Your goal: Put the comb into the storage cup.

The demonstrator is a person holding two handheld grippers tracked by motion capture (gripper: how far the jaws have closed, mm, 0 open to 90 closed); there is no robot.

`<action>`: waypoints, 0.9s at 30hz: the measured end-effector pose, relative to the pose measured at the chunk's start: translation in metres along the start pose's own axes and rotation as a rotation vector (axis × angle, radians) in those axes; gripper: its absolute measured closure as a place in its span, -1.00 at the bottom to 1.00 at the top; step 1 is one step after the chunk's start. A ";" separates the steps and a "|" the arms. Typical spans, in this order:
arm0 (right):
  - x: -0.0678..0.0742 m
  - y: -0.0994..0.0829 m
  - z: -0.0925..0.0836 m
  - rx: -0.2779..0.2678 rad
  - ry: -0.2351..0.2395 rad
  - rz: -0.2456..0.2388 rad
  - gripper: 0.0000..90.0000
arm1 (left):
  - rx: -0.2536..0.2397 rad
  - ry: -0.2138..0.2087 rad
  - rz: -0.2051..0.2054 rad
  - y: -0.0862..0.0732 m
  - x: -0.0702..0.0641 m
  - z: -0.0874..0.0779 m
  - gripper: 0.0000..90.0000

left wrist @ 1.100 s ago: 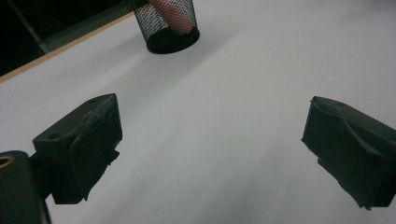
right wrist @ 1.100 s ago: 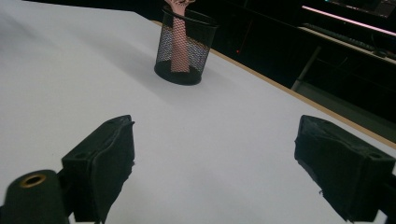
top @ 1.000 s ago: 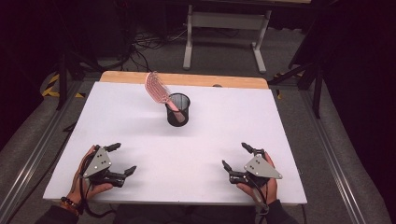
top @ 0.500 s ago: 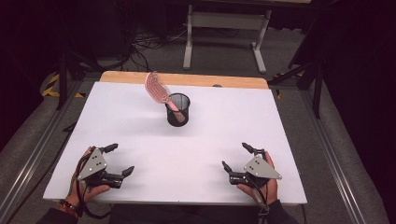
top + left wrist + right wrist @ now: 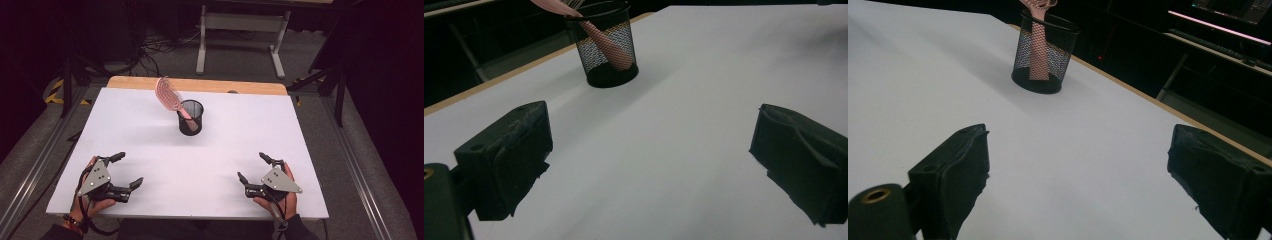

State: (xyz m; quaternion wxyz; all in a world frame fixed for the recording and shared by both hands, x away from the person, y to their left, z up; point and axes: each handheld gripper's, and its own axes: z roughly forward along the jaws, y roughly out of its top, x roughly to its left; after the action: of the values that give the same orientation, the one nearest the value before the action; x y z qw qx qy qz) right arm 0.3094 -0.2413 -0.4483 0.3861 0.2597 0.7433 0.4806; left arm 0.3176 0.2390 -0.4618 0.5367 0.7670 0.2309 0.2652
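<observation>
**Brush in the cup, both grippers parked at the near edge**

Toward the upper middle of the high view, a black wire-mesh pen cup (image 5: 190,118) stands upright on the white counter (image 5: 240,135), and a pink hairbrush (image 5: 167,93) sits in it handle-down. The brush's long axis tilts up and toward the upper left of the frame, so its bristled head overhangs the cup's rim on that side while the handle runs down inside the mesh, as the left gripper view (image 5: 606,42) and the right gripper view (image 5: 1038,50) both show.

At the lower left of the high view the left hand-held gripper (image 5: 125,171) rests low on the counter, jaws spread wide and holding nothing. At the lower right the right hand-held gripper (image 5: 255,168) lies the same way, also wide and empty. The 2 sit well apart from each other and from the cup.

The cup lies ahead of both, between them but slightly left of the counter's centre line. I judge the left hand-held gripper a little nearer, and the brush head leans toward its side, so a reach from there would meet the head first; the right one would face the cup's open side.
</observation>
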 end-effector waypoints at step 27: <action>-0.002 -0.002 0.001 0.008 -0.001 0.010 -0.73 | 0.001 -0.016 0.000 0.000 0.000 0.005 -0.89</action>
State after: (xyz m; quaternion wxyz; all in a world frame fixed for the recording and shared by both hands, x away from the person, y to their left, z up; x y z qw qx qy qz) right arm 0.3114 -0.2428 -0.4495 0.3829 0.2652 0.7436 0.4797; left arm 0.3209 0.2354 -0.4636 0.5383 0.7693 0.2267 0.2588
